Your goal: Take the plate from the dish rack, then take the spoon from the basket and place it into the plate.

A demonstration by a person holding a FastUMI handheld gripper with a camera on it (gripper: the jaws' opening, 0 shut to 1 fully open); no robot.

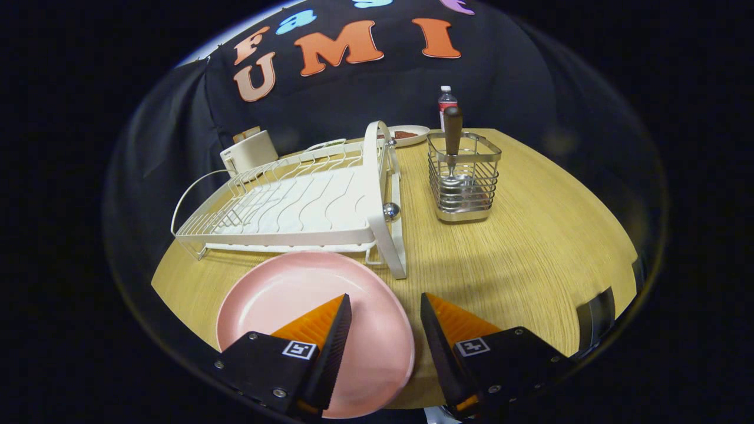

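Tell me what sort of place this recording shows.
Likely a mock kitchen counter in a booth: a white wire dish rack, a metal wire utensil basket and a pink round plate on a wooden table; gripper open.

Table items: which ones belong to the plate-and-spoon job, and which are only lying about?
Belong to the job: pink plate lying flat on the table; dish rack; wire basket; spoon standing in it; gripper, open.

Lying about: toaster; small dish; bottle.
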